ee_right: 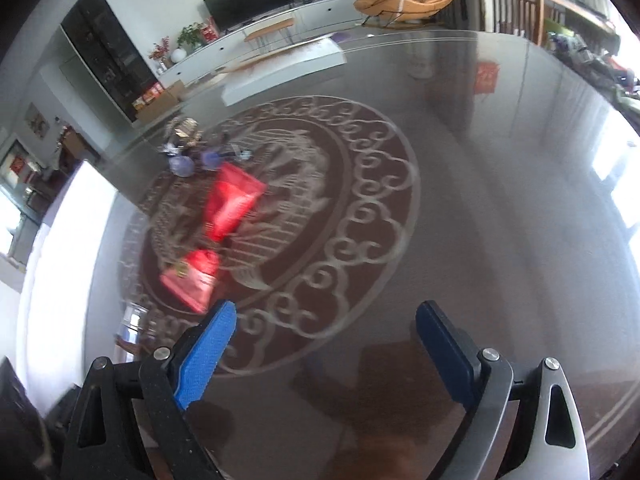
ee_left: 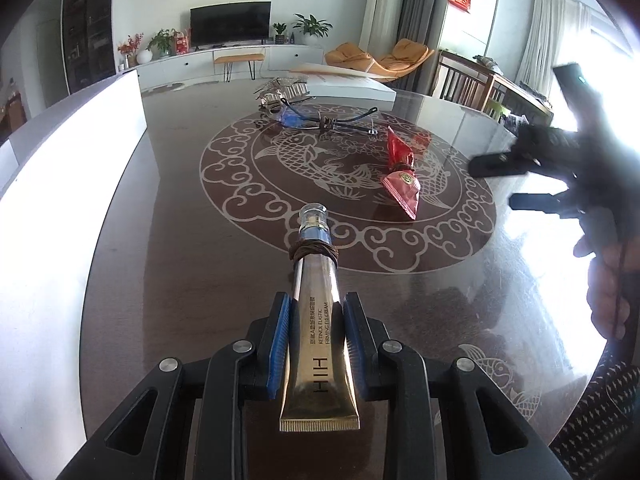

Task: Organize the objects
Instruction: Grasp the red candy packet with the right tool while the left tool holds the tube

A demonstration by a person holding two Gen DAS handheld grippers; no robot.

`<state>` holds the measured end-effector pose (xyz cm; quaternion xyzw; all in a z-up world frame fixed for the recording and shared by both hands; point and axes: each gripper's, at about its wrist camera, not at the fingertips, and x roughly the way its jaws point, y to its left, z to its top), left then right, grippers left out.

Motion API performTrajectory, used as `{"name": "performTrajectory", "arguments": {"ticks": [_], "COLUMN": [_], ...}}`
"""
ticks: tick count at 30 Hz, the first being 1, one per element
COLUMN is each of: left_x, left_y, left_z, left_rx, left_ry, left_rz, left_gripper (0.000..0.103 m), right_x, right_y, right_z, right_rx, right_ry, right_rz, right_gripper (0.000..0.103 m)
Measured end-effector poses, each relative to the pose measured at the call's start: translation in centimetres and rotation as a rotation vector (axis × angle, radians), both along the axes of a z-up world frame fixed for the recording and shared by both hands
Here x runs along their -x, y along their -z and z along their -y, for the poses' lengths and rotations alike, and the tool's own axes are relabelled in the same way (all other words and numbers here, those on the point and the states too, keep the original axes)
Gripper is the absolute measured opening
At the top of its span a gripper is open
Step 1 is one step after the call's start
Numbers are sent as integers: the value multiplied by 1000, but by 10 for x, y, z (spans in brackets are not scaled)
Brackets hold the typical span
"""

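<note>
A gold cream tube (ee_left: 318, 328) was gripped by the left tool (ee_left: 316, 320) at the bottom centre of the frame, lifted over the desk (ee_left: 168, 248). The right tool (ee_right: 324, 320) was held wide, with nothing in it. Not much looked sorted yet (just a guess): a red packet (ee_left: 401, 178) and glasses (ee_left: 320, 120) were left mid-desk, near a white box (ee_left: 80, 148) at the left.

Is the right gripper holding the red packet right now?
No, the right gripper is open and empty, with the red packet lying on the table ahead.
</note>
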<state>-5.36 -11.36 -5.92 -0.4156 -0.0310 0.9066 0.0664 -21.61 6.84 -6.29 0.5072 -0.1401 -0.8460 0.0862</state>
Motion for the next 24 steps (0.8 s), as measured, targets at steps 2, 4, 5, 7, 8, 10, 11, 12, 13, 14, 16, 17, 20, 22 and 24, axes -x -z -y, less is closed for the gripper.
{"name": "performTrajectory", "arguments": {"ticks": [2,4,5,7,8,10,11,12,13,14,16,17,20,22,24], "left_x": [-3,-6,-7,-8,-9,-10,-9,-8,-8,-6,2,7,24,33,35], "left_y": [-4,-7,-7,-3,-1,4,7,10,9,10,10,10,12,15,14], "left_z": [2,4,5,8,10,11,11,9,7,6,4,3,-2,-11,-14], "left_rx": [-2,0,-2,-17,-24,-27,-27,-23,-9,6,10,6,33,99,122], "left_ry": [-2,-1,-2,-5,-5,8,21,32,36,37,36,35,31,42,53], "left_rz": [-12,-19,-15,5,13,34,49,65,53,58,69,77,103,102,65], "left_gripper": [27,27,27,27,27,27,27,27,27,27,29,35,69,68,27], "right_x": [20,38,47,60,59,56,53,48,42,38,30,27,24,22,19], "right_y": [-1,4,9,24,21,19,20,20,22,22,24,24,20,15,10], "right_z": [30,57,68,83,87,95,96,94,92,88,82,77,71,69,69], "right_rx": [50,36,-1,-50,-84,-138,-153,-161,-179,-186,-181,-178,-168,-162,-149], "right_ry": [-42,-69,-70,-66,-65,-100,-109,-117,-126,-132,-135,-137,-150,-158,-167], "right_rz": [25,58,86,161,125,119,121,115,112,113,116,118,115,111,101], "right_gripper": [92,92,91,74,63,21,21,20,20,20,20,20,20,20,20]}}
